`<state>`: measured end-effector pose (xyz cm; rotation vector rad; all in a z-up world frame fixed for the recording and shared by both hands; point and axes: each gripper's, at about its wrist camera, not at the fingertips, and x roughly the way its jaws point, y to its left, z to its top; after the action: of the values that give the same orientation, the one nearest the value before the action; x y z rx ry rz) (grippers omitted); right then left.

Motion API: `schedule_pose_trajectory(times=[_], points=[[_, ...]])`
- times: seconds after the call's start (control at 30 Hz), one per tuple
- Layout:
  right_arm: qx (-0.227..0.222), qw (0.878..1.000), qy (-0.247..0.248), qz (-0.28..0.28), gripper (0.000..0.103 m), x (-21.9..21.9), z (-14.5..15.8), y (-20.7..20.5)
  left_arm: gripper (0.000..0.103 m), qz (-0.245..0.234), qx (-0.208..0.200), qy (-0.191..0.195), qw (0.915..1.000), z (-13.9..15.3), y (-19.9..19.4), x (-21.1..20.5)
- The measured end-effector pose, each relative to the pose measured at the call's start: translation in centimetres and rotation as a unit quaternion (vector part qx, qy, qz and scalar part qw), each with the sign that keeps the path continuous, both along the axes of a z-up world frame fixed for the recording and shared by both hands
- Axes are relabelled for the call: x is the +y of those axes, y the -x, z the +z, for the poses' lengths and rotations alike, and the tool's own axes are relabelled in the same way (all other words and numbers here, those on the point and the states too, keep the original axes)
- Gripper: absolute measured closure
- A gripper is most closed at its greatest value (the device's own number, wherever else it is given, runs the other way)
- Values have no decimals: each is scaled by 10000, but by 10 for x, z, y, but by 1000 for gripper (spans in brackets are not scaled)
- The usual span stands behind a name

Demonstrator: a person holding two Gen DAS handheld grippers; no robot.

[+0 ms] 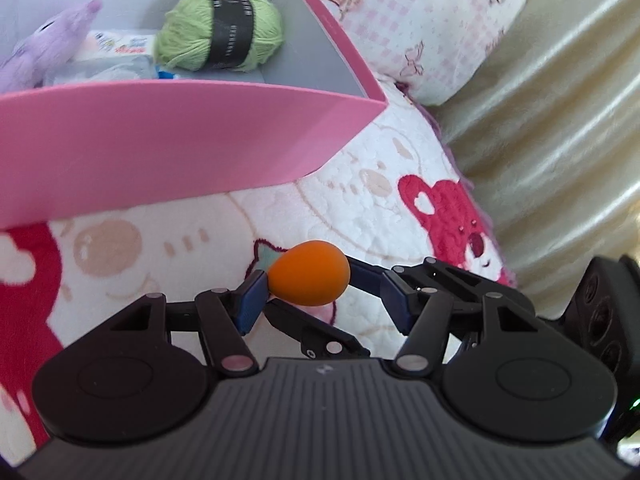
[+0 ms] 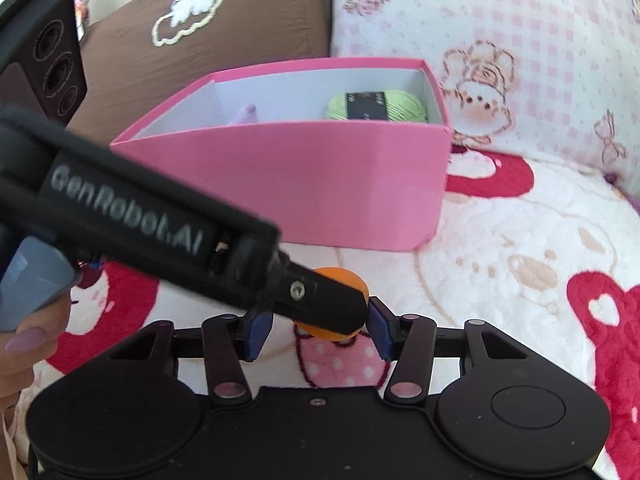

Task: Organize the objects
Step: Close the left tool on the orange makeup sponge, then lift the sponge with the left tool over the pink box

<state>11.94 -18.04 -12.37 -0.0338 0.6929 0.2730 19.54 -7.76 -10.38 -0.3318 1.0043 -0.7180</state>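
An orange egg-shaped sponge [image 1: 308, 276] hangs just above the bear-print blanket [image 1: 380, 208]. My left gripper [image 1: 324, 280] is shut on it, its left pad against the sponge's left end. The right gripper's fingers [image 1: 362, 278] reach in from the right, one at the sponge's right end and one beneath it. In the right wrist view my right gripper [image 2: 319, 312] straddles the sponge [image 2: 344, 276]. Its right pad touches the sponge. The left gripper's finger [image 2: 328, 304] hides the other side. Behind stands the pink box [image 1: 160, 140] [image 2: 300, 184].
The box holds green yarn [image 1: 220, 32] [image 2: 376, 106], a purple plush [image 1: 52, 44] and a wipes pack [image 1: 116, 44]. A pink checked pillow [image 2: 520, 40] and a brown pillow [image 2: 180, 40] lie behind it. A hand [image 2: 20, 344] holds the left gripper. Cream fabric [image 1: 560, 120] borders the blanket.
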Motion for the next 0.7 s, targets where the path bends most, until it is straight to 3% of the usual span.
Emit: schedule_pose_trajectory(times=[0.37, 0.7], points=[[-119, 9994, 22, 322, 47, 28, 22, 18, 43, 24, 45, 104, 9999, 19, 23, 37], [-137, 9986, 126, 504, 47, 57, 41, 36, 43, -130, -551, -326, 9979, 47, 56, 53]])
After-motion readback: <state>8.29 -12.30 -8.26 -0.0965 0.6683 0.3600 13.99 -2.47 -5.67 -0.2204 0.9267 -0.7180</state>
